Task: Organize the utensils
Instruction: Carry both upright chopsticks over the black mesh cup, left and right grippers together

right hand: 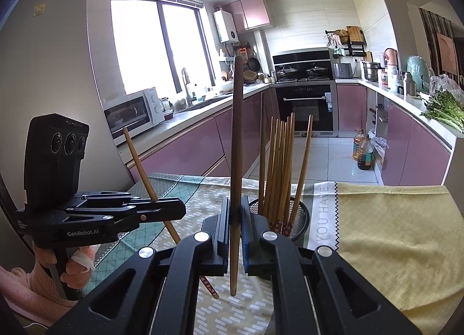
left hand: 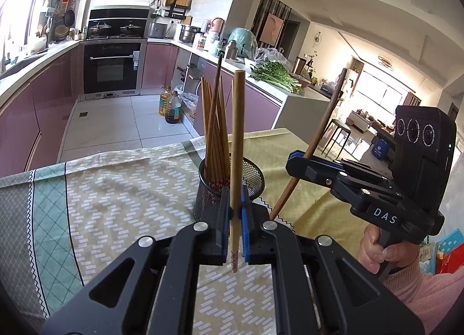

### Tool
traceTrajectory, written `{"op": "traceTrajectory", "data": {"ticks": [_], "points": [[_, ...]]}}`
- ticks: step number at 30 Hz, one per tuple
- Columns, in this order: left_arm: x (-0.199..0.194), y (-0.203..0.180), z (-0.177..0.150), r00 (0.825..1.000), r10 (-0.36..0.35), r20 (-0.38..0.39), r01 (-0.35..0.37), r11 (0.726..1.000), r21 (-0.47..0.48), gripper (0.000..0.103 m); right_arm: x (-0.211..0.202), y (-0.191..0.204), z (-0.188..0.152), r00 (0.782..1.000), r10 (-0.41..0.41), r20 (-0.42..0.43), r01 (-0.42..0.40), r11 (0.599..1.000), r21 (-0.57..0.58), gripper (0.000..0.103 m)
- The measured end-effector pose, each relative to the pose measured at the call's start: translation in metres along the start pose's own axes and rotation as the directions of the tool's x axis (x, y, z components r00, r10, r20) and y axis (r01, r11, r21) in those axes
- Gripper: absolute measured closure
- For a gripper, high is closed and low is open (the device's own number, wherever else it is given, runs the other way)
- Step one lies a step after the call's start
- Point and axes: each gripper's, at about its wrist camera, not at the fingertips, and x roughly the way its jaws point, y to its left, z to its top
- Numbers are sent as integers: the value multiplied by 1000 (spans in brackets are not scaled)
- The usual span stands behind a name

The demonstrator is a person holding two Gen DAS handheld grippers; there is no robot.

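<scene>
Both grippers are clamped on sticks above the tablecloth (left hand: 116, 190): left gripper (left hand: 235, 213) on a pale chopstick (left hand: 238, 132), right gripper (right hand: 235, 219) on a darker chopstick (right hand: 237, 146). The mesh cup (left hand: 255, 178) just ahead is already crowded with chopsticks (left hand: 214, 120). Each is pinched low and stands tall, so I'd guess one could swivel, snag the bunch, or tip the cup.

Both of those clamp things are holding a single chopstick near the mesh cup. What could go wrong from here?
The left gripper pinches its light chopstick low down, so the long top may swing and knock the chopsticks standing in the mesh holder. The holder looks light and could tip. The right gripper and its dark chopstick are close by, so the two could collide.
</scene>
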Motion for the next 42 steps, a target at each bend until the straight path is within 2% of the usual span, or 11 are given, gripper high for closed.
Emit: {"op": "traceTrajectory", "data": {"ticks": [14, 42], "points": [[-4, -6, 20, 1000, -26, 15, 25, 999, 26, 96, -9, 0, 9, 1000, -10, 26, 10, 1000, -7, 97], [-6, -13, 45, 998, -50, 36, 48, 997, 60, 96, -14, 1, 24, 1000, -11, 27, 12, 1000, -14, 97]]}}
